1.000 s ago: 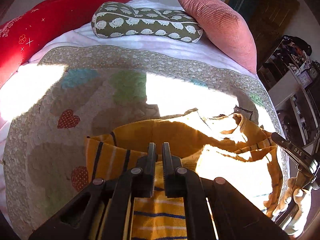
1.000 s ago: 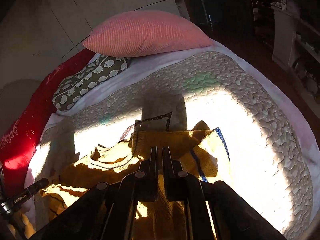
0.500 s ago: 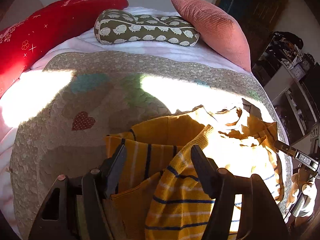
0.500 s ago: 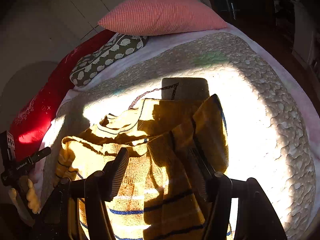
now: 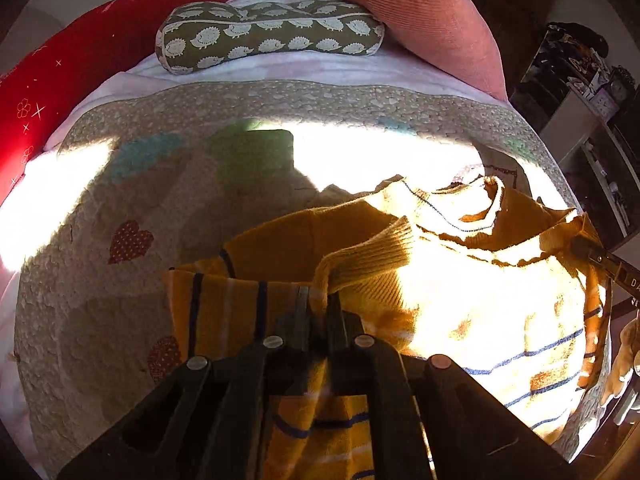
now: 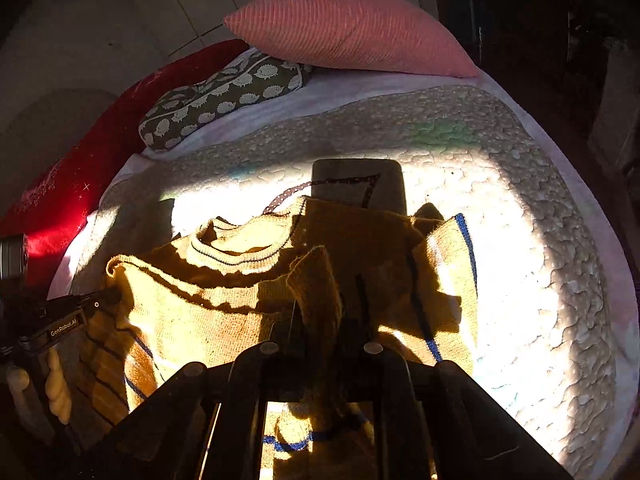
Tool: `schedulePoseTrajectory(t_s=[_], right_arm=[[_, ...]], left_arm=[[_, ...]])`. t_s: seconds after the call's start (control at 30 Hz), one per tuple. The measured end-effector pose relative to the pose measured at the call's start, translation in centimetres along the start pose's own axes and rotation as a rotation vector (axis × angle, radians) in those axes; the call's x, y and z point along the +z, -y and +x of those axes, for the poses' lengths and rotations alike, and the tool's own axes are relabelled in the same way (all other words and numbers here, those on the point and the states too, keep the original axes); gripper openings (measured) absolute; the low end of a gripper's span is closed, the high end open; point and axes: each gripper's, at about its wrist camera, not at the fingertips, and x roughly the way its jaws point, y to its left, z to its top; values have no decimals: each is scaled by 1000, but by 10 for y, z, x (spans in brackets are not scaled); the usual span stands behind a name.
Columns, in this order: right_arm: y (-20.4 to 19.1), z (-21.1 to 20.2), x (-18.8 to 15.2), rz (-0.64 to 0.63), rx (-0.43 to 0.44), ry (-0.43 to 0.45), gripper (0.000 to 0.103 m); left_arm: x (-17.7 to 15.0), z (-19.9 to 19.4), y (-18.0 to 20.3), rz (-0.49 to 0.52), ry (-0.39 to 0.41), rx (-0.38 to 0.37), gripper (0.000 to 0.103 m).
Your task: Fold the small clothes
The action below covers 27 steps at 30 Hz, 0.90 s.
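A small yellow knit sweater with dark blue stripes (image 5: 472, 312) lies crumpled on a quilted bed cover, half in bright sun; it also shows in the right wrist view (image 6: 224, 300). My left gripper (image 5: 318, 304) is shut on a ribbed sleeve cuff (image 5: 372, 256) of the sweater. My right gripper (image 6: 320, 316) is shut on a fold of the sweater's other sleeve (image 6: 316, 280). The neckline (image 6: 240, 248) faces the far side. The right gripper's tip shows at the right edge of the left wrist view (image 5: 604, 264).
The quilted cover (image 5: 100, 280) carries heart patches. A hedgehog-print cushion (image 5: 264, 36), a red pillow (image 5: 72, 64) and a pink ribbed pillow (image 5: 424, 12) lie at the bed's head. A dark flat object (image 6: 360, 184) lies beyond the sweater. Shelves (image 5: 592, 92) stand at the right.
Both grippers were shut, opened half a second ago, and have now closed again on the sweater's sleeves. The sleeve cloth is gathered between the jaws.
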Motion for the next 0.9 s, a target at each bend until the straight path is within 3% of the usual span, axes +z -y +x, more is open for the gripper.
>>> schedulePoseTrajectory(t_s=[0.17,0.33,0.4,0.47,0.5,0.57,0.73,0.8,0.9], right_arm=[[12,-1,38,46,-10,65,11],[29,52,43,80,-66,-24,13],[34,69,38,75,-102,-63,24],[43,71,36,98,-86,-74,26],[47,64,36,120,-65,-59,27],[54,39,39,158,-34,-7,29],[56,-36,38,163,-44,137,39],[51,-50,29,173,32,135,39],[40,-47,1,194,222,62,39]], left_arm=[[20,2,-5,-54,21,43,6],[13,37,-13,-110,-53,101,12],[11,44,-23,-153,-65,73,18],[11,41,-33,-185,-64,9,23],[12,36,-36,-190,-58,-13,26],[12,20,-42,-190,-29,-19,42],[8,-27,-55,-195,79,54,51],[0,-40,-56,-207,100,60,51],[-21,-50,-47,-193,105,24,51]])
